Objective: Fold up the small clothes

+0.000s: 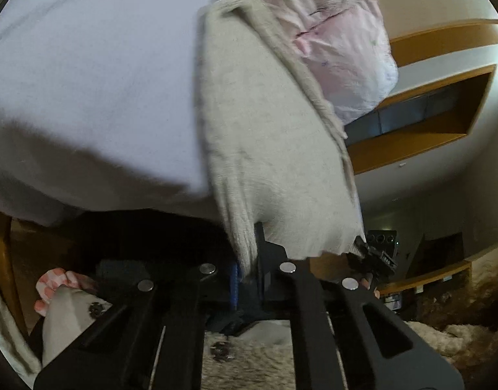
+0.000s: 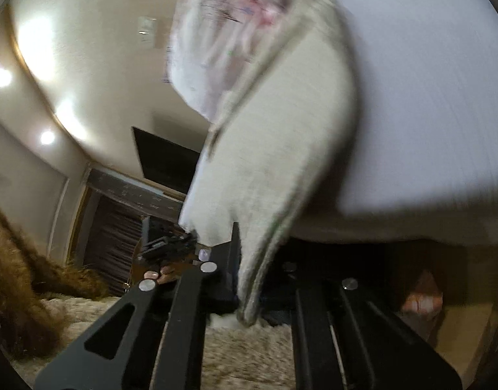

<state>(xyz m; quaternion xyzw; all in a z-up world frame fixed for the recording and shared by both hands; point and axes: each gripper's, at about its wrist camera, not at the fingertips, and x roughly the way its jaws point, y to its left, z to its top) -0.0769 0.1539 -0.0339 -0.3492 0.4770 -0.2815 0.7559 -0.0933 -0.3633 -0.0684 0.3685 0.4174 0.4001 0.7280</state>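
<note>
Left gripper (image 1: 249, 276): clamped on the lower edge of the cream knit garment (image 1: 268, 149), cloth pinched between the black fingers and bunched against the blue pad.
Right gripper (image 2: 245, 295): also closed on the cream knit garment (image 2: 275, 162), gripping a rolled corner at its bottom edge; seen from the left wrist camera as a small black shape (image 1: 377, 253) touching the opposite lower corner.
Left gripper from the right wrist view (image 2: 170, 243): black body at the garment's far lower corner, with fingertips of the holding hand (image 2: 157, 274) just beneath.
Garment position: lifted and stretched between the two grippers, hanging in front of the white bed sheet (image 1: 92, 74), upper part trailing up onto the bed.
Pink printed cloth (image 1: 346, 55): lying beside and partly under the garment's upper end, at the bed's edge; blurred in the right wrist view (image 2: 209, 52).
Floor: shaggy beige rug (image 2: 242, 351) below both grippers, a brown furry heap (image 2: 18, 292) off to one side.
Background: wooden wall shelf (image 1: 421, 110), dark screen on the wall (image 2: 164, 159), bright ceiling lights (image 2: 47, 137).
Lower left corner of the left wrist view: pink-and-white checked fabric (image 1: 52, 284) next to pale cloth, too dim to identify further.
</note>
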